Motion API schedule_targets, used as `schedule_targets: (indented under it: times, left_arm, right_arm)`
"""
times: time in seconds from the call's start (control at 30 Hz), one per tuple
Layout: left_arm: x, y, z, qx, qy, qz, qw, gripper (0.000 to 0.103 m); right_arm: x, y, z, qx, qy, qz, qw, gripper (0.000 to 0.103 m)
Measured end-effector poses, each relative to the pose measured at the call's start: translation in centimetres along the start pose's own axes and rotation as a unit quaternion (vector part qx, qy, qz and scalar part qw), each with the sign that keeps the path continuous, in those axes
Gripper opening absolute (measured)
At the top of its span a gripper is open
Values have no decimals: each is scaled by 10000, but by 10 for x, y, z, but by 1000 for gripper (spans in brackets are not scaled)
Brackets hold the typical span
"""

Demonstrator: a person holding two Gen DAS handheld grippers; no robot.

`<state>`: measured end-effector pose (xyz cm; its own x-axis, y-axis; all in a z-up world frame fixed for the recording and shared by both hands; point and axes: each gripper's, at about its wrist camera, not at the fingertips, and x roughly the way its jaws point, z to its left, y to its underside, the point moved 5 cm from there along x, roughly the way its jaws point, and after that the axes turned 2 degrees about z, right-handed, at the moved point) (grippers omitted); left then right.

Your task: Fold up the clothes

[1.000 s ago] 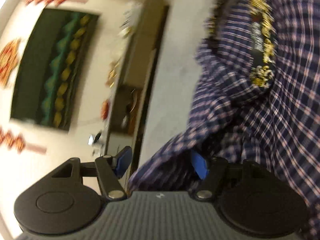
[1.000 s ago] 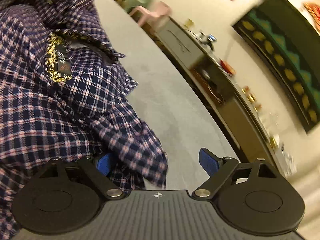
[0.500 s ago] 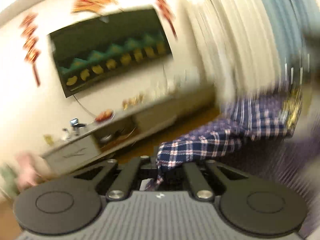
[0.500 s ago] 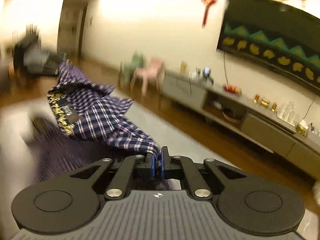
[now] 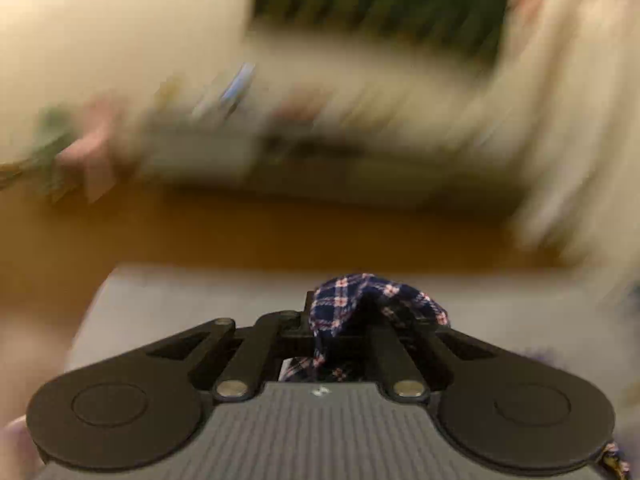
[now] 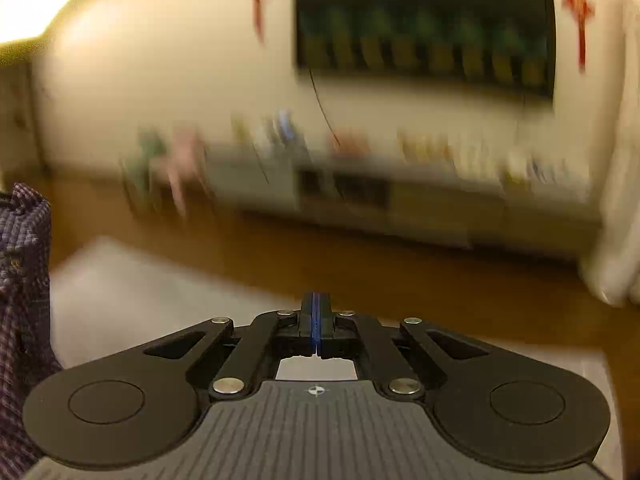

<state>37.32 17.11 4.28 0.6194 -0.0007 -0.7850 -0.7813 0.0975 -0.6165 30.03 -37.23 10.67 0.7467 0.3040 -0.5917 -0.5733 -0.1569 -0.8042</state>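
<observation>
A navy plaid shirt [image 5: 376, 300] bunches over my left gripper [image 5: 336, 320], which is shut on a fold of it. The cloth runs down between the fingers toward the camera. In the right wrist view, my right gripper [image 6: 315, 320] is shut with its blue pads [image 6: 310, 316] pressed flat together, and no cloth shows between them. The plaid shirt [image 6: 24, 280] hangs at the far left edge of that view, apart from the right fingers. Both views are blurred by motion.
A pale grey table top [image 5: 180, 304] lies below both grippers, and the grey table top [image 6: 140, 280] ends at a brown wooden floor [image 6: 400, 272]. A long low cabinet [image 6: 400, 200] stands under a dark wall picture [image 6: 424, 24]. Small pink and green chairs [image 6: 176, 168] stand at its left.
Both grippers went from open around the shirt's edges to shut. Both rose and swung from the table toward the room. Cloth sat between the right pads half a second ago; none shows now.
</observation>
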Motion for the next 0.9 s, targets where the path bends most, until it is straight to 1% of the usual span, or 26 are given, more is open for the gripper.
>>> schedule_targets:
  times: [0.03,0.07,0.1,0.13,0.17,0.2,0.23,0.27,0.33,0.37,0.4,0.43,0.47,0.5,0.53,0.57,0.6,0.63,0.67,0.7,0.73,0.77,0.8,0.83,0.87,0.9]
  left_arm:
    - [37,20,0,106,-271,470,9985,4]
    - [56,38,-1,187,-260,652,9974,5]
    - [60,52,0,159,-122,592,9980,10]
    - [61,66,2,91,20,479,9988,14]
    - [62,80,5,23,162,366,9992,15]
    - [60,88,11,-179,278,270,9991,16]
    - [56,94,18,-434,382,181,9982,16]
    - [53,100,26,-690,486,92,9964,16]
    - [46,100,39,-1005,652,-126,9927,16]
    - [39,105,43,-985,656,-261,9926,16]
    - [30,111,47,-899,629,-406,9931,17]
    - [27,113,44,-667,550,-454,9952,17]
    - [28,112,39,-321,420,-473,9975,18]
    - [26,110,36,9,257,-566,9981,19]
    - [21,110,34,250,152,-678,9973,19]
    - [16,111,31,436,136,-765,9960,18]
    - [9,110,32,521,143,-895,9945,5]
    - [2,108,33,570,150,-1045,9928,2]
    - [-5,106,35,618,156,-1194,9908,2]
    - [-12,100,40,532,179,-1359,9891,2]
    - [-16,90,47,337,221,-1507,9878,2]
    - [-13,78,52,82,336,-1541,9874,2]
    - [-7,64,55,-189,480,-1531,9869,3]
    - [-1,51,59,-460,623,-1519,9854,12]
    - [13,41,57,-673,715,-1347,9860,19]
    - [30,35,50,-813,644,-1115,9883,35]
  right_arm:
    - [14,19,10,57,-61,89,9999,3]
    - [25,37,23,39,-165,166,9997,3]
    - [24,58,45,-274,-441,192,9985,13]
    - [23,78,68,-586,-693,206,9957,43]
    - [19,97,88,-897,-847,174,9922,61]
    - [16,115,109,-1215,-1008,151,9874,87]
    - [17,131,131,-1569,-1188,175,9803,91]
    - [22,144,152,-1941,-1270,208,9725,91]
    - [38,155,191,-2686,-1034,121,9576,91]
    - [53,158,202,-3007,-841,100,9500,91]
    - [69,162,213,-3324,-646,80,9409,91]
    - [85,164,222,-3597,-478,79,9318,89]
    - [105,162,224,-3715,-419,157,9273,87]
    - [124,160,226,-3806,-379,255,9236,79]
    - [141,158,229,-3792,-417,427,9234,50]
    - [156,156,230,-3731,-474,588,9247,25]
    - [162,152,231,-3488,-607,701,9326,0]
    - [164,147,231,-3234,-765,775,9400,0]
    - [151,134,227,-2911,-1041,684,9486,0]
    - [131,115,216,-2402,-1384,548,9592,0]
    - [107,91,199,-1753,-1724,335,9687,0]
    - [89,69,176,-1177,-1914,137,9743,0]
    - [84,51,150,-747,-1862,41,9797,0]
    - [83,34,123,-301,-1783,-10,9835,0]
    - [98,25,94,205,-1549,155,9876,0]
    - [131,24,67,716,-1076,458,9906,0]
